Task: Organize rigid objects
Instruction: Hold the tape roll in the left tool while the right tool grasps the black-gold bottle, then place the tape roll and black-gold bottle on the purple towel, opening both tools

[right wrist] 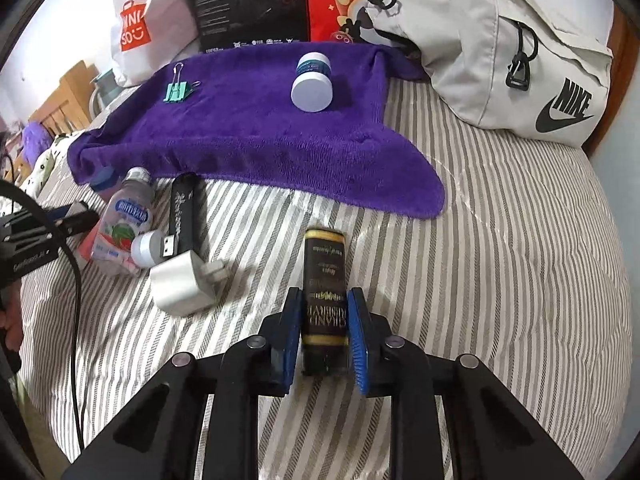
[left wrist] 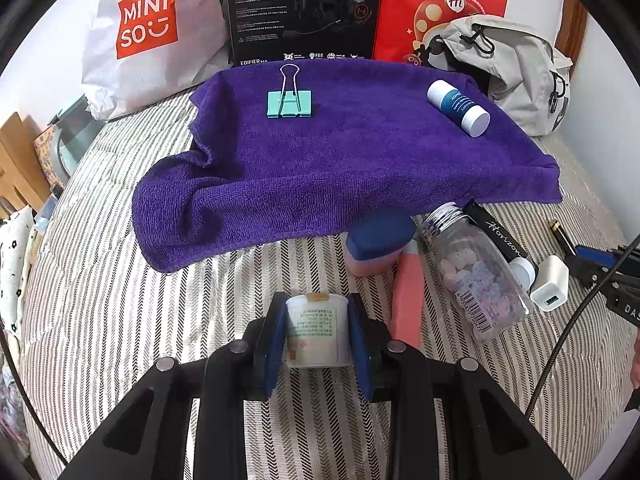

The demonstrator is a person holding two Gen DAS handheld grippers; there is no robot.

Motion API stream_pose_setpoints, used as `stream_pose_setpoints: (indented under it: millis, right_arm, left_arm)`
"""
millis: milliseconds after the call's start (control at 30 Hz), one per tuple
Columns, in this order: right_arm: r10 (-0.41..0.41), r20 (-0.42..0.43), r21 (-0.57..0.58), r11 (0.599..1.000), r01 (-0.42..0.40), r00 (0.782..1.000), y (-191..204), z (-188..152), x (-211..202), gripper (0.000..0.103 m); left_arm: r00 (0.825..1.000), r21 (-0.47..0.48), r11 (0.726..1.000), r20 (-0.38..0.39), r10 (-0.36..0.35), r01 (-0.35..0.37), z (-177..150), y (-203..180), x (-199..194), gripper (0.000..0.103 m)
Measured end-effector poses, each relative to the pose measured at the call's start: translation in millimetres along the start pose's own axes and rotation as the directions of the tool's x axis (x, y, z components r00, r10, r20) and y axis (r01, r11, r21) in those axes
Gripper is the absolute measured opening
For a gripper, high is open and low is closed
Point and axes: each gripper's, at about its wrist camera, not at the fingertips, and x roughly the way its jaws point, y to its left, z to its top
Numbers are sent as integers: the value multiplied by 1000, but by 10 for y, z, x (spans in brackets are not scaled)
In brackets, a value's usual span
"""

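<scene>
My left gripper (left wrist: 317, 322) is shut on a small white jar (left wrist: 316, 330) with green print, held just above the striped bed cover. In the right wrist view, my right gripper (right wrist: 324, 316) is shut on a black bottle with gold bands (right wrist: 324, 280) that points away along the cover. A purple towel (left wrist: 340, 160) (right wrist: 248, 132) lies spread ahead. A teal binder clip (left wrist: 289, 102) (right wrist: 176, 92) and a white and blue bottle (left wrist: 458, 108) (right wrist: 312, 82) rest on it.
Near the towel's front edge lie a clear pill bottle (left wrist: 472, 272) (right wrist: 128, 216), a black tube (left wrist: 500, 232) (right wrist: 184, 212), a white charger (left wrist: 550, 284) (right wrist: 184, 280), a pink tube (left wrist: 408, 304) and a blue-capped pink jar (left wrist: 374, 244). A grey backpack (right wrist: 500, 52), boxes and a white shopping bag (left wrist: 148, 32) line the back.
</scene>
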Motion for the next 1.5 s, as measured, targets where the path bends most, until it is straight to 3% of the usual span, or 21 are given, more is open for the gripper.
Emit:
stream_pose_setpoints:
  millis: [367,700,1000,1500]
  right_arm:
    - [-17,-14,-22,1000,16,1000,45,4,-4,24]
    - [-18,26,-30,999,18,999,52,-26,1,24]
    - [60,-9,0,998,-60,998,-14,-84,-61,24]
    - [91,47,-12,996,-90,995,-14,191,-413,23]
  left_arm:
    - [1000,4,1000,2,4,-4,-3,-9,-1,29]
    - [1000,-7,1000,11,8,-8,-15,-17,-13,28]
    - [1000,-10,1000,-8,-13,13,-62,14,-74,28]
    - [999,-42,999,38,-28,30,136,177,-401,28]
